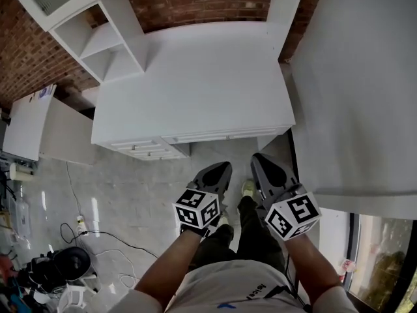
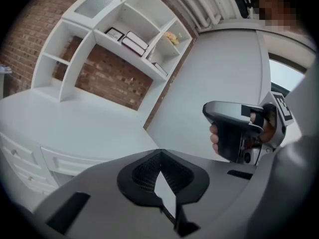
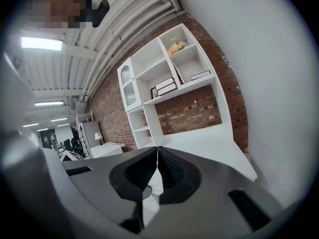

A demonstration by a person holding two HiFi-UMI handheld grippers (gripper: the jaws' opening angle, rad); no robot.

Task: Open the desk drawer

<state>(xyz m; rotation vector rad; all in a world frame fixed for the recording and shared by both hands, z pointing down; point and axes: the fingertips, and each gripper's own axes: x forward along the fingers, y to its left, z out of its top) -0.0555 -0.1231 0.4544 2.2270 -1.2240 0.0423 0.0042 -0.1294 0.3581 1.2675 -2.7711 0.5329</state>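
Observation:
The white desk (image 1: 195, 77) stands ahead of me, seen from above in the head view. Under its front edge runs a wide flat drawer (image 1: 225, 135), and a stack of small drawers (image 1: 146, 150) sits to the left of it. Both grippers hover over the floor just short of the desk front, touching nothing. My left gripper (image 1: 225, 167) is shut and empty, its tips meeting (image 2: 160, 151). To its right, my right gripper (image 1: 257, 156) also has its jaws together (image 3: 158, 148) with nothing between them. The left gripper view shows the drawer fronts (image 2: 62, 161) and the right gripper (image 2: 234, 133) in a hand.
A white shelf unit (image 1: 107, 41) stands on the desk's back left against a brick wall (image 1: 195, 2). A tall white panel (image 1: 358, 90) closes off the right side. A second white table (image 1: 29, 122) and cables with equipment (image 1: 65, 263) lie to the left on the floor.

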